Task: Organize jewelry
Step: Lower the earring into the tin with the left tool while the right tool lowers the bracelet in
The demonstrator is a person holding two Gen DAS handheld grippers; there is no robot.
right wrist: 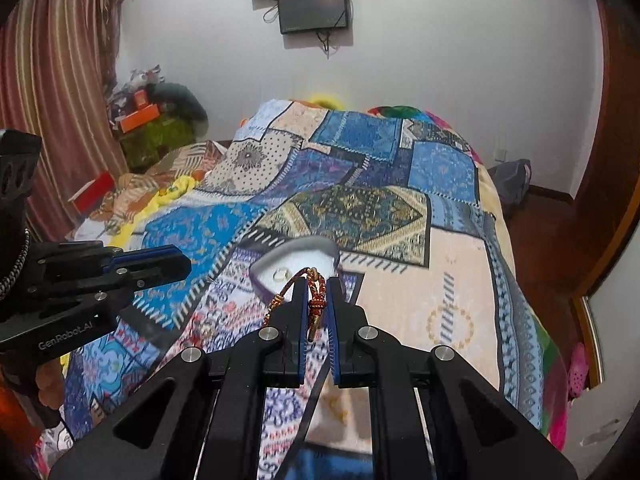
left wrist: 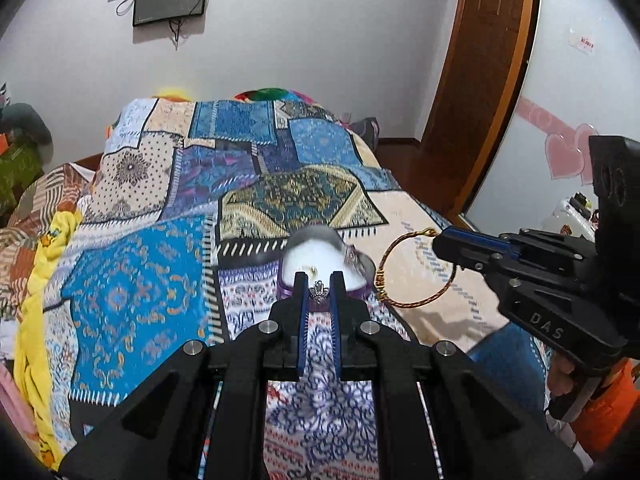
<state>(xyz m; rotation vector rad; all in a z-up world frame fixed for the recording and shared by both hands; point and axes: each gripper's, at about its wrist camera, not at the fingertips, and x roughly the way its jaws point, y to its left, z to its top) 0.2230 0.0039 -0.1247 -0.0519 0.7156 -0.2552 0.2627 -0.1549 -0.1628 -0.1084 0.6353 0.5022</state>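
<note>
A round purple jewelry box (left wrist: 320, 260) with a white lining lies open on the patchwork bedspread (left wrist: 160, 280); it also shows in the right wrist view (right wrist: 296, 264) with a gold ring (right wrist: 281, 274) inside. My left gripper (left wrist: 319, 292) is shut on a small silver crown ring (left wrist: 319, 291), just in front of the box. My right gripper (right wrist: 317, 296) is shut on a red and gold braided bracelet (right wrist: 316, 296). In the left wrist view that bracelet (left wrist: 416, 268) hangs from the right gripper (left wrist: 444, 240) to the right of the box.
A bed with a raised heap under the bedspread fills both views. A wooden door (left wrist: 480, 80) stands at the right. A wall screen (right wrist: 312, 8) hangs on the far wall. Curtains (right wrist: 52, 100) and cluttered boxes (right wrist: 140, 116) sit at the left.
</note>
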